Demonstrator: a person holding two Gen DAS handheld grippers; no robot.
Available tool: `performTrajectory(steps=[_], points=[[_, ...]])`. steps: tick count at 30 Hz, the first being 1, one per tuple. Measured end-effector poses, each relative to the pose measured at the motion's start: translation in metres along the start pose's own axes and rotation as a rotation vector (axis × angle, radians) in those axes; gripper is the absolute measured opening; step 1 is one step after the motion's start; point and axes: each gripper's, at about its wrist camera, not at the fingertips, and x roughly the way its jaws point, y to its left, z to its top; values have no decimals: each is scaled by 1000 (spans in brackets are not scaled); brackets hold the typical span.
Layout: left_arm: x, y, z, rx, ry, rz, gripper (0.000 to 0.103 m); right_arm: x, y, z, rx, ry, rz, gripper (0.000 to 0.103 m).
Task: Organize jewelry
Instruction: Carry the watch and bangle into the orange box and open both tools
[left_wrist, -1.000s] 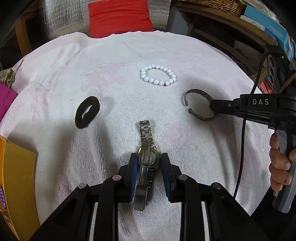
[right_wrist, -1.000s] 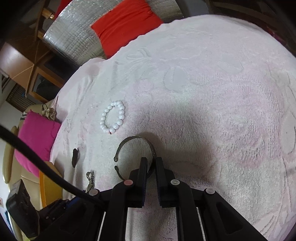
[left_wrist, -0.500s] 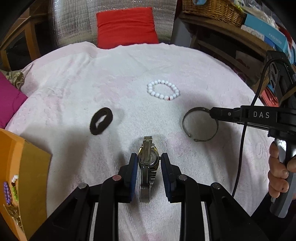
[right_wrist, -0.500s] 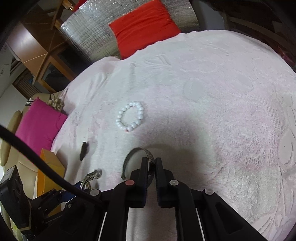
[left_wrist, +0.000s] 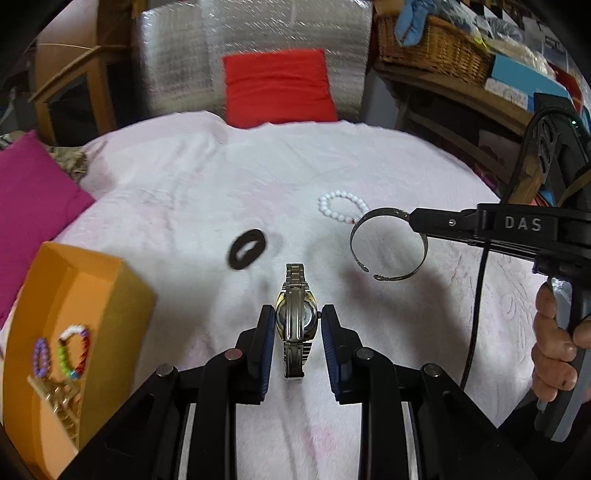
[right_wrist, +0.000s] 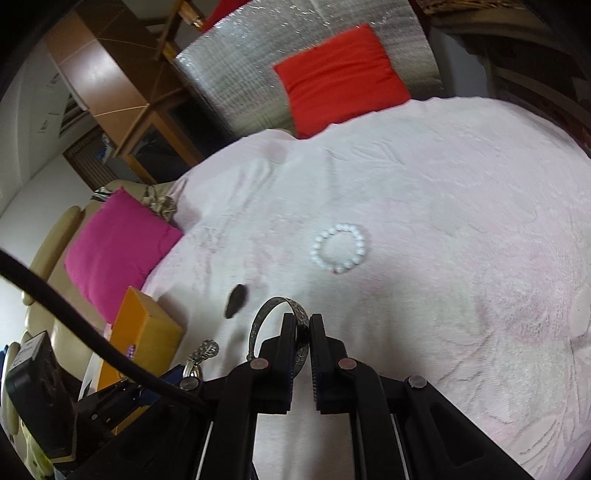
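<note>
At lower centre, the left gripper (left_wrist: 298, 326) is pinching the steel-and-gold wristwatch (left_wrist: 295, 317) edge-on; it risks twisting loose. The right gripper (right_wrist: 303, 325) is clamping the open silver cuff bangle (right_wrist: 275, 325), centre-right in the left view, by its thin band, which could pivot.

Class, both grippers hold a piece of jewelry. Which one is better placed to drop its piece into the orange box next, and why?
Left. The left gripper, shut on the watch, is right beside the orange box. The right gripper, holding the bangle, is on the far side of it.
</note>
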Motion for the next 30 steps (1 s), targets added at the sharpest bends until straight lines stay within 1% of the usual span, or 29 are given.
performTrajectory(steps=[6,10,15,19,24,27,30], points=[[-41,18,-16,-78,-51,37,27,-2,34,-9,-59,-24,41,8],[-74,45,-27,-138,-80,70,26,-3,63,-17,-109,-43,90,8],[-115,98,-48,-223,-105,153,26,-7,116,-27,-189,-69,169,8],[-136,140,-70,-293,-91,241,26,-4,161,-38,-250,-65,221,8],[-142,199,-104,-405,-35,352,26,21,214,-44,-295,-3,245,8],[-135,219,-118,-448,-2,379,26,47,245,-45,-324,70,230,8],[-125,234,-131,-489,35,376,26,81,268,-44,-329,144,189,8]])
